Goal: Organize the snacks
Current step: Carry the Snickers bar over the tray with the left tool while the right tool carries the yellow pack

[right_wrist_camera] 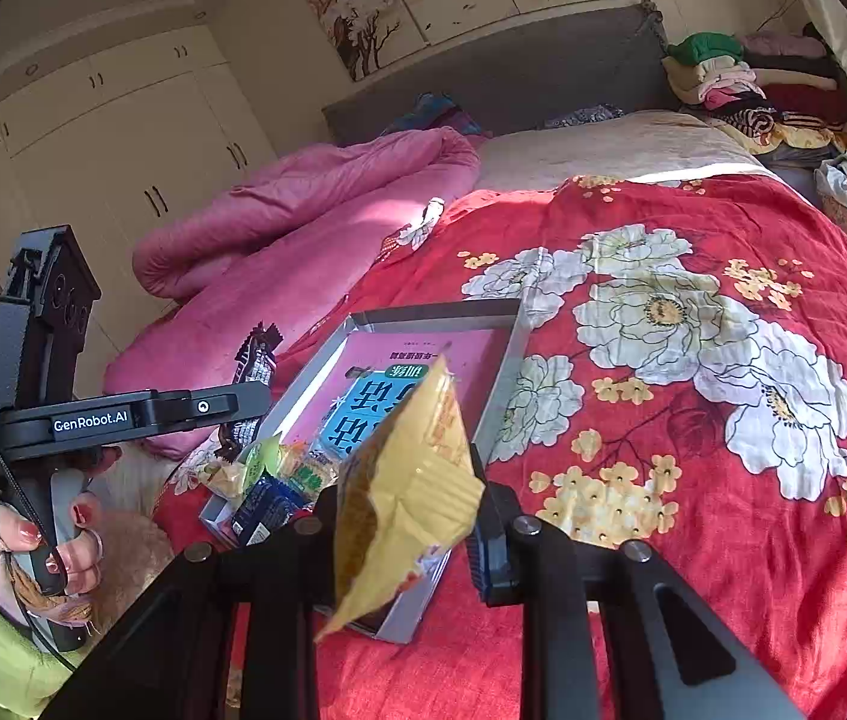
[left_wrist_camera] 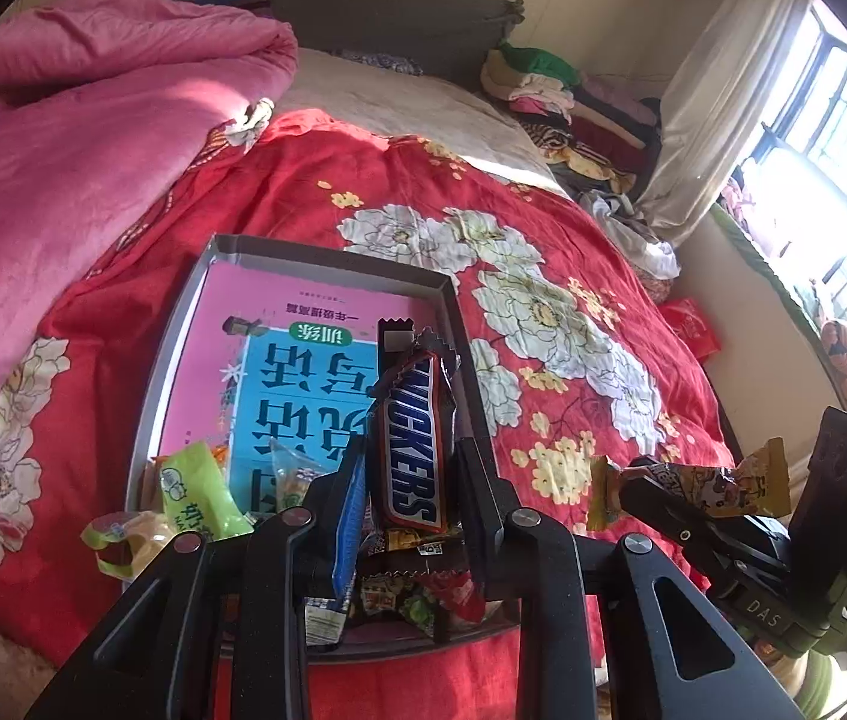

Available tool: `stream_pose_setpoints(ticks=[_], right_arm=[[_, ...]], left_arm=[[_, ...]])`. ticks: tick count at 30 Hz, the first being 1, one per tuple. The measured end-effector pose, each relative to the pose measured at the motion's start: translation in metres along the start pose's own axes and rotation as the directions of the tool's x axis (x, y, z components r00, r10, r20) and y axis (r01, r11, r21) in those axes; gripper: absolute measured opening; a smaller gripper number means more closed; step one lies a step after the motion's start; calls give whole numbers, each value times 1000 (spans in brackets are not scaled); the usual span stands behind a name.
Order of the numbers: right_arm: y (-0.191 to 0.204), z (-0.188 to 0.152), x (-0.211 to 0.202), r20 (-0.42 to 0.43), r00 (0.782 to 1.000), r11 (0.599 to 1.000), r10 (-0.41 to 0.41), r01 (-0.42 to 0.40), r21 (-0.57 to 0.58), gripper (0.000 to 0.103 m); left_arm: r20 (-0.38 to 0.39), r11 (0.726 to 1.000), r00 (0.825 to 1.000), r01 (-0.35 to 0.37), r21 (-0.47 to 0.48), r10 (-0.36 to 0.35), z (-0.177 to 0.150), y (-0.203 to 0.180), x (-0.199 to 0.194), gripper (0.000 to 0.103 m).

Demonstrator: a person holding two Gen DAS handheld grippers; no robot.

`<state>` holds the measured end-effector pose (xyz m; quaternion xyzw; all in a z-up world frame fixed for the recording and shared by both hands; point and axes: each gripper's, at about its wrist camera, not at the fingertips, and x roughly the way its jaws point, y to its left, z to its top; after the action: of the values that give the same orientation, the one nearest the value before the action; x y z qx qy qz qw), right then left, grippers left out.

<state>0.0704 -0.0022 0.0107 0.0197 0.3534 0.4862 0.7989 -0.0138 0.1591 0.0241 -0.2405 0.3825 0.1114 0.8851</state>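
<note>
Left wrist view: my left gripper is closed tight on a Snickers bar, held upright above the grey box on the red flowered bedspread. Loose snacks crowd the box's near end. To the right, my right gripper pinches a yellow packet.

Right wrist view: my right gripper grips the yellow packet above the box. At left, my hand holds the left gripper, clamped on the bar.
</note>
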Motion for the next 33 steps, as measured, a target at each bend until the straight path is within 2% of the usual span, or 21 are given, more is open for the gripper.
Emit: stream_pose_setpoints(ticks=[6,12,27,33], right_arm=[[29,4,26,-39,998,998,39,-41,-45,26],[48,5,50,-76,996,996,36,-42,-80,26],[57,11,86,-110,994,998,5,-12,-61,27],[54,5,102,-150,989,998,-19,11,-54,27]], left_arm=[[-7,999,1000,-18,-48,18,-6,30,-4,29],[-19,997,999,-28,-71,27,-12,49,-4,29],[-75,997,997,-31,-68,26,-19,64,13,29],[-87,998,996,-37,-56,32,-19,65,18,29]])
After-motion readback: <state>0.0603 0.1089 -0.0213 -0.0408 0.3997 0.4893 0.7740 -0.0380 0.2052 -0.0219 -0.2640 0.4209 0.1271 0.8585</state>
